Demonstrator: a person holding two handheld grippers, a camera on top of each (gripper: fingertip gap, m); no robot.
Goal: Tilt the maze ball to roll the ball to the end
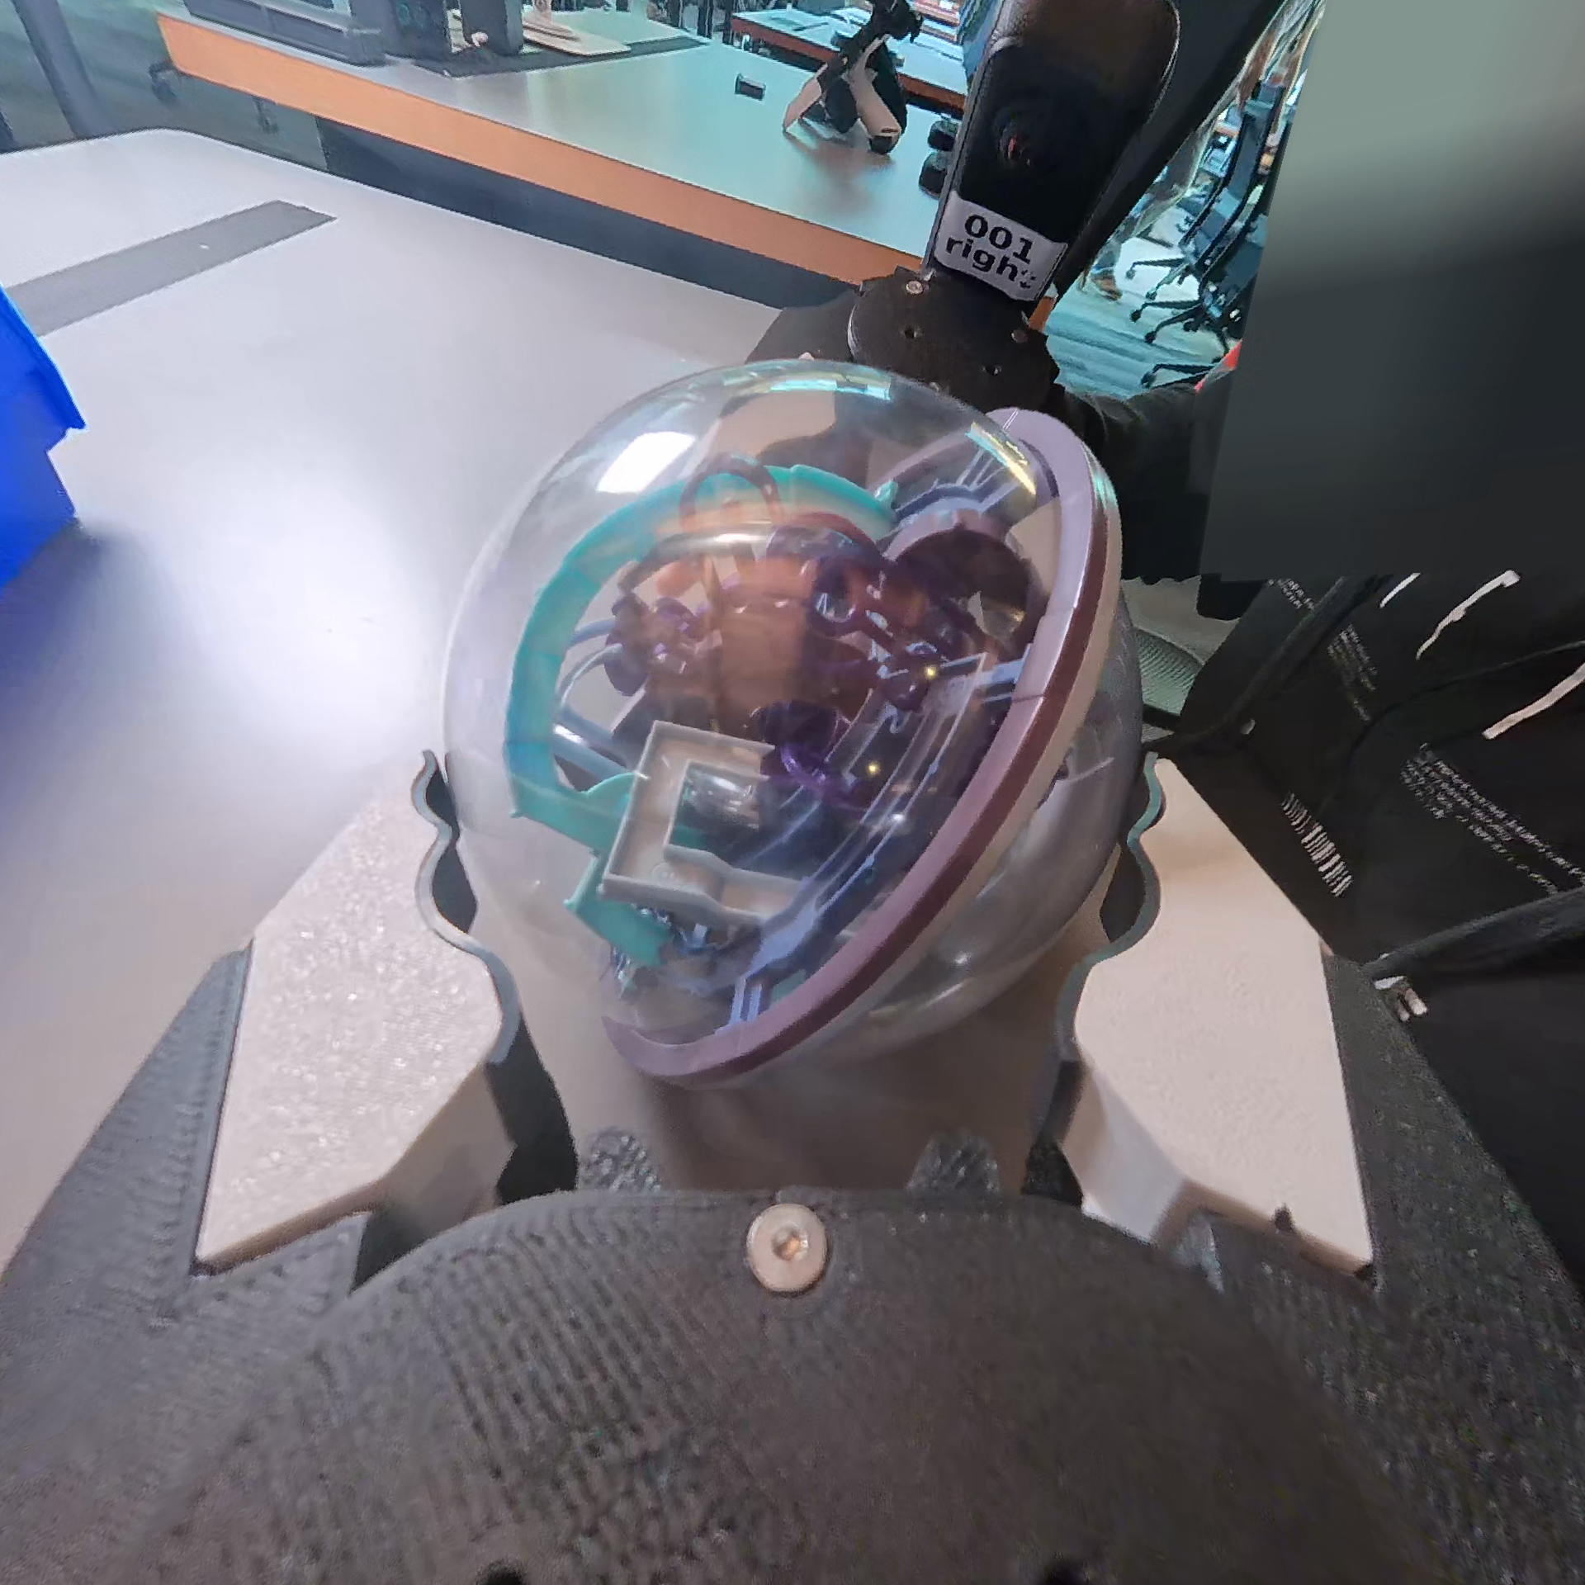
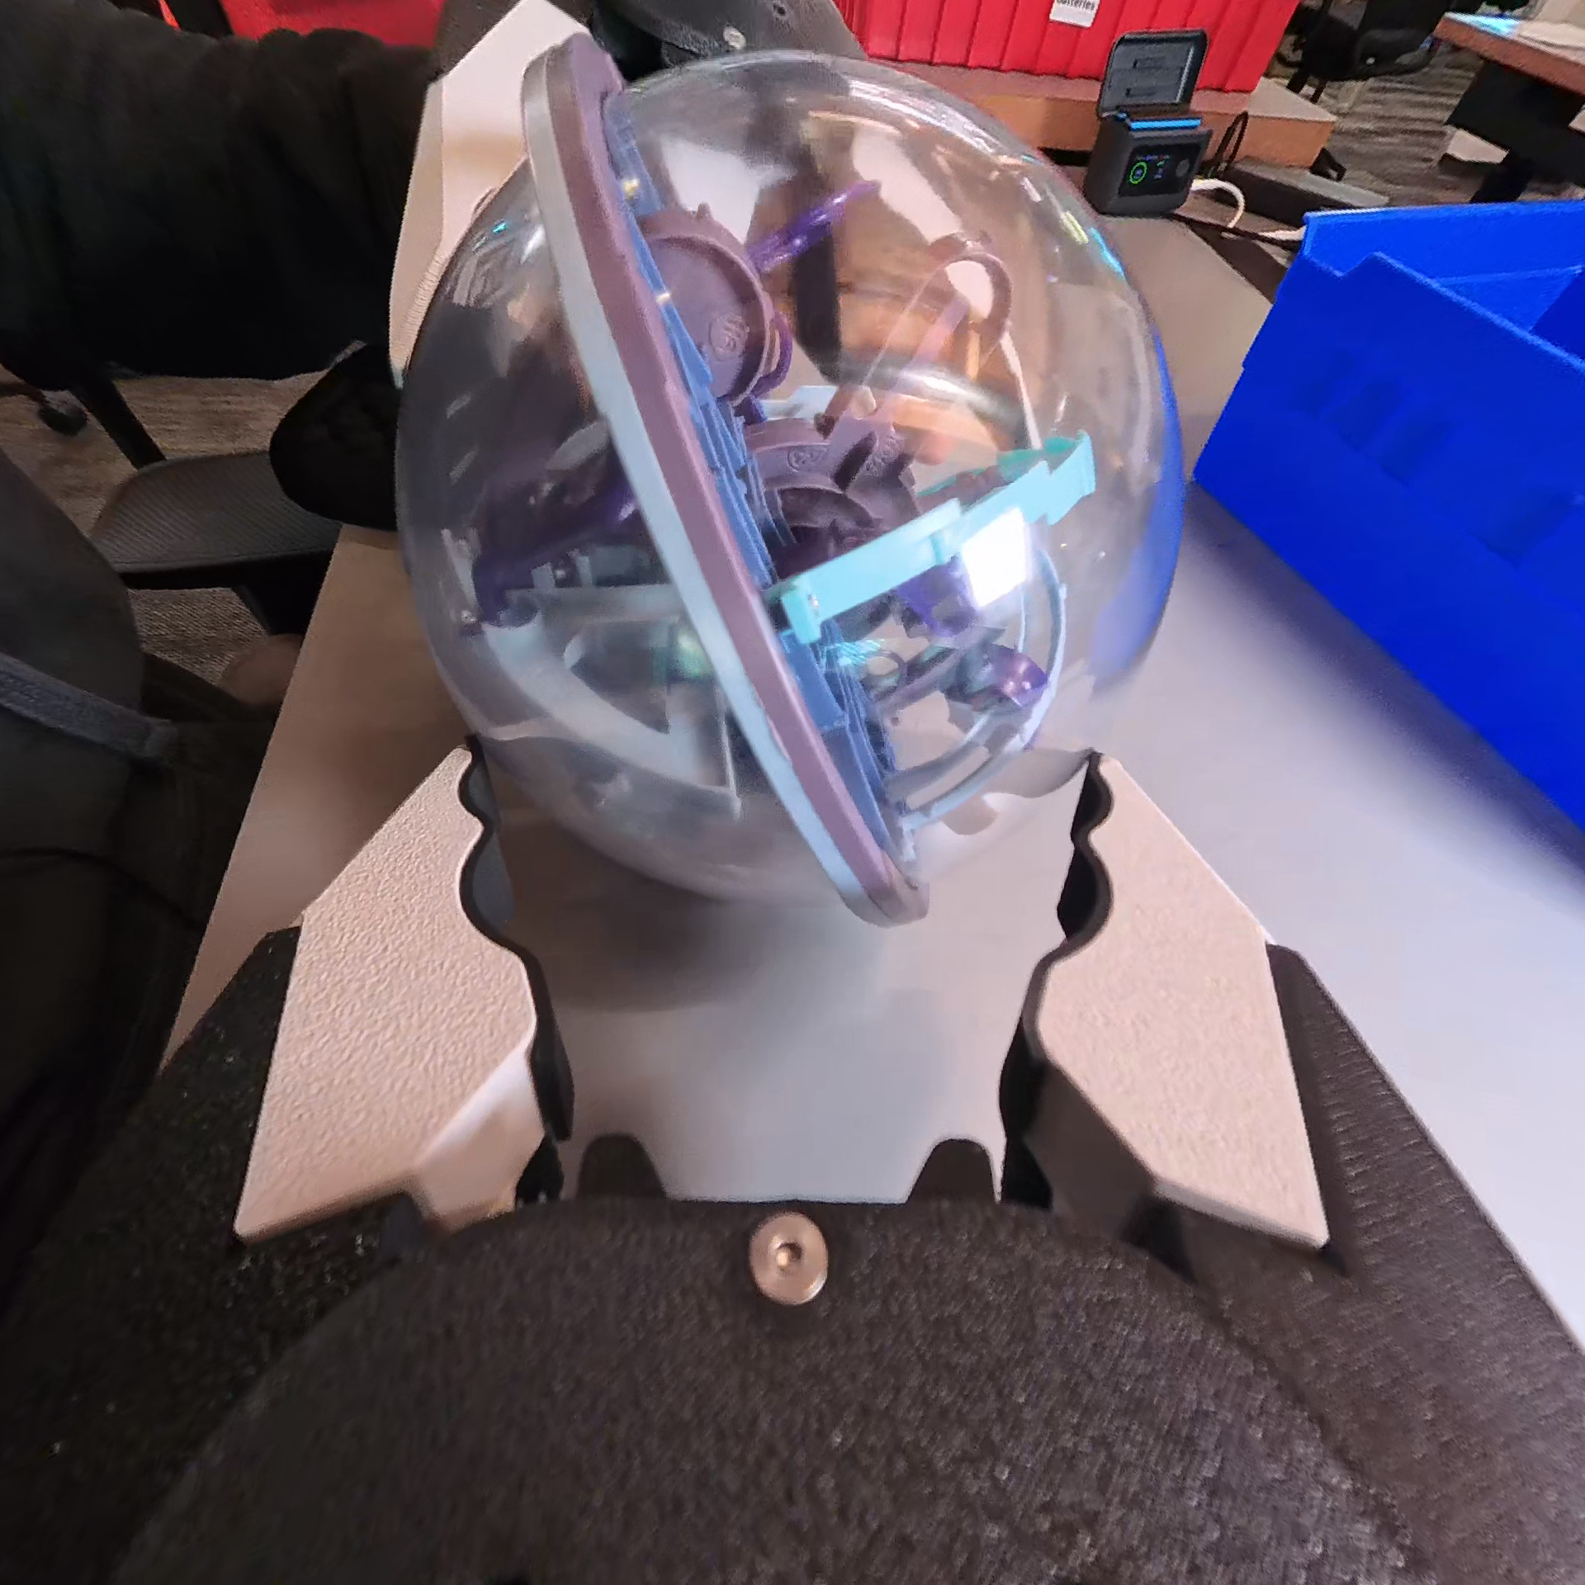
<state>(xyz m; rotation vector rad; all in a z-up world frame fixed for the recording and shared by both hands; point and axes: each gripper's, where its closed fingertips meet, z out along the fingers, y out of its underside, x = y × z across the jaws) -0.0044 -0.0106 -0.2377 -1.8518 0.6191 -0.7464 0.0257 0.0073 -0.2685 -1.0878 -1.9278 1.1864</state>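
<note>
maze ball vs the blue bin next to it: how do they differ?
Maze ball: a clear sphere with teal and purple tracks inside and a mauve band around it. Blue bin: opaque, boxy, with open compartments.
The maze ball is gripped from opposite sides by the left gripper and the right gripper, its band steeply tilted. The blue bin sits flat on the table, untouched.
Shared: both look like plastic and are at the same table.

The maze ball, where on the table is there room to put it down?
Free: the pale table left of the maze ball, between it and the blue bin. Crowded: the table edge on the ball's other side, beside the person's dark sleeve.
</note>
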